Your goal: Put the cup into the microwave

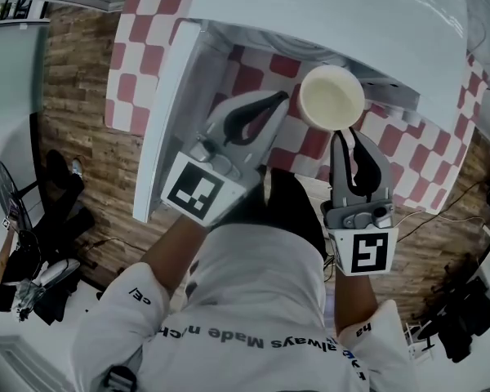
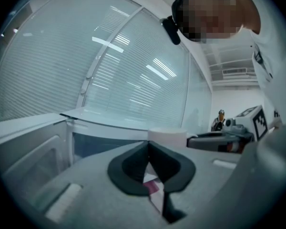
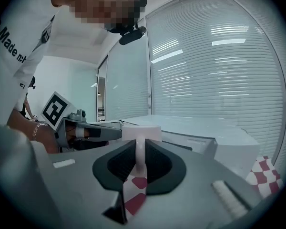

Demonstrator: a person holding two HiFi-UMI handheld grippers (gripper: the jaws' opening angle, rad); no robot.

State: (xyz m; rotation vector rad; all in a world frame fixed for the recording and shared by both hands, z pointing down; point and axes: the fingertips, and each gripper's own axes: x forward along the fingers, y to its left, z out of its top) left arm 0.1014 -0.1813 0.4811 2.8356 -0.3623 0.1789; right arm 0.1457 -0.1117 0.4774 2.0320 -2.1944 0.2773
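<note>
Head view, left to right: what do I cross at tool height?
microwave door → left tool → cup

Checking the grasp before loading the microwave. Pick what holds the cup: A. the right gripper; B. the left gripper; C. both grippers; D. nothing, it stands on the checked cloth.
A: the right gripper pinches a thin white part of the cup, while the left gripper is shut on nothing.
</note>
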